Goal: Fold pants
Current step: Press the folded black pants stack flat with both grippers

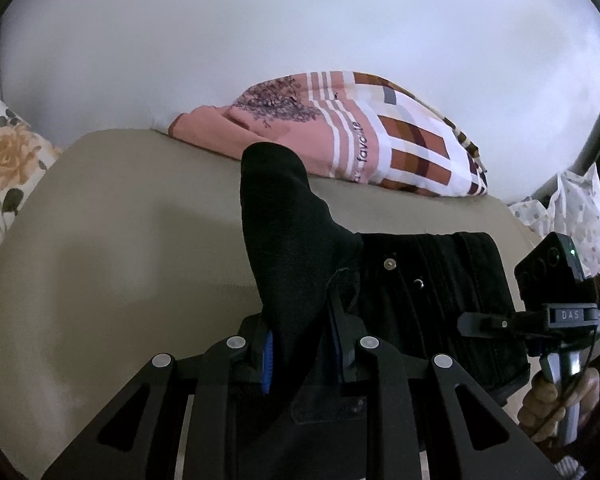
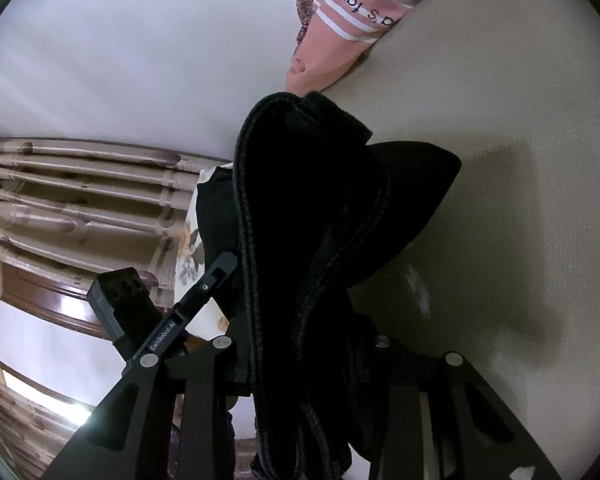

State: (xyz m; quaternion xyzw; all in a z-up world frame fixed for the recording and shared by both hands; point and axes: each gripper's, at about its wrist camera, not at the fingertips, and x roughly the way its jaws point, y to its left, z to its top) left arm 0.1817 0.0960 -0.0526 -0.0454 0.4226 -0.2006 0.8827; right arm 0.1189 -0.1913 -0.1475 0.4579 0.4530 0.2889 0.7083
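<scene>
left gripper [image 1: 300, 344]: clamped nearly shut on a bunched fold of the black pants [image 1: 432, 300]; blue pad [image 1: 269, 362] shows on the left finger, cloth pinched between the fingers and rising in a peak ahead of them.
right gripper [image 2: 300, 360]: narrow gap, closed on a thick edge of the pants [image 2: 312, 240]; looks like the waistband, its ribbed seam running up through the jaws. Fingertips hidden by cloth.
pants location: held up by both grippers over the beige bed [image 1: 120, 220], partly draped on it. In the left wrist view the button end lies flat to the right; two metal studs visible.
why held so: my read is each gripper has one end or corner so the cloth hangs taut between them, ready to be carried over and laid on itself for a fold. Two grips keep the edges lined up.
stage: judged mid-fold; cloth lifted, not yet laid flat.
other gripper in view: right unit and the person's hand [image 1: 548, 404] on its handle at the right edge of the left wrist view.
background: pink patterned pillow [image 1: 340, 136] at the bed's far edge by the white wall [image 1: 260, 32]; floral cushion [image 1: 4, 168] at left.
readable text: "favorite" on the pillow; "DAS" on the right unit; "GenRobot.AI" on the left unit's bar [image 2: 188, 308].
risk: thick waistband could slip at a partial grip.
</scene>
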